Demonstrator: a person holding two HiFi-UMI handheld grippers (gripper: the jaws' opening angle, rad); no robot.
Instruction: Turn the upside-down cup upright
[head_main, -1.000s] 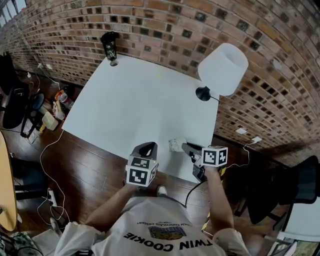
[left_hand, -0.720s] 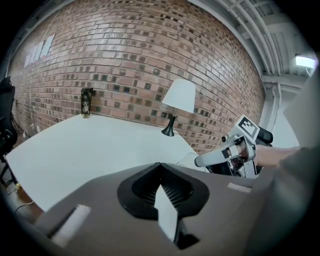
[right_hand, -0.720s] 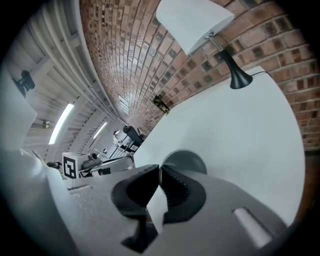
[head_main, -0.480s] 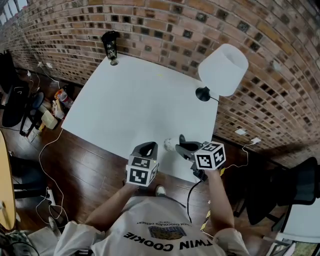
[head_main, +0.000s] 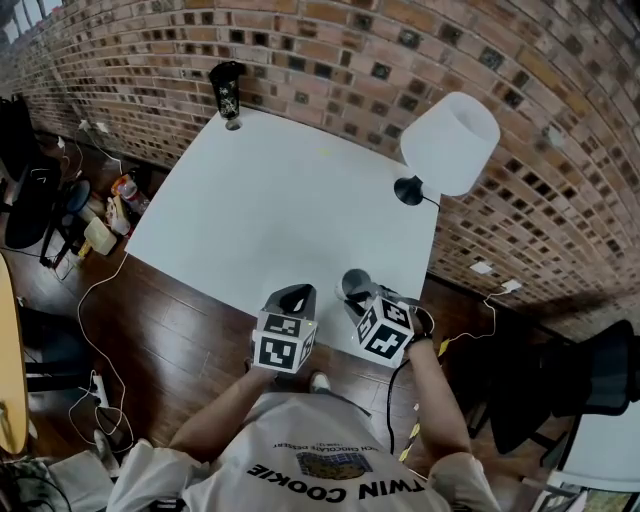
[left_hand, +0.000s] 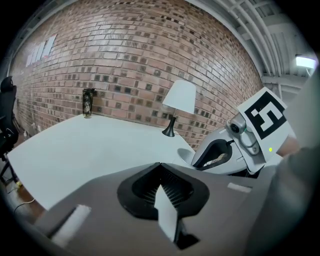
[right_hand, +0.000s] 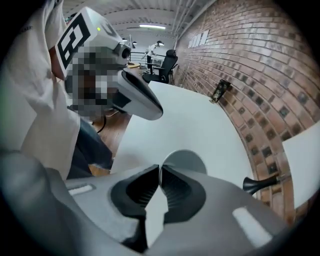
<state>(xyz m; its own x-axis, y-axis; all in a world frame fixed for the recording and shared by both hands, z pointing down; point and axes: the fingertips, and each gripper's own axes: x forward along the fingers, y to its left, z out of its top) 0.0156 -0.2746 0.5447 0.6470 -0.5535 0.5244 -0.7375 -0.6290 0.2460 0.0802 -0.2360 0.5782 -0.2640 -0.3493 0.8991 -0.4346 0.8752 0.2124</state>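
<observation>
**Cup mouth-up in the right gripper, at the table's near edge**

Nearest the person, the left gripper (head_main: 294, 294) hovers over the table's near edge. In its own view its jaws stand together with nothing between them. Just to its right, the right gripper (head_main: 358, 298) points steeply down, its marker cube tilted toward the camera. The right gripper view shows its jaws almost closed, pinching the thin wall of the cup (head_main: 354, 283) at the rim. The cup's round grey inside shows from above, so its mouth faces up. It sits at the near right part of the white table (head_main: 270, 200), close to the edge. No view settles whether its base touches the top.

Beyond it the table runs bare toward the wall. At the far right stands a lamp (head_main: 450, 143) with a white shade and a black foot. At the far left corner stands a dark can (head_main: 226, 90). A brick wall (head_main: 400, 50) lies behind both.
</observation>
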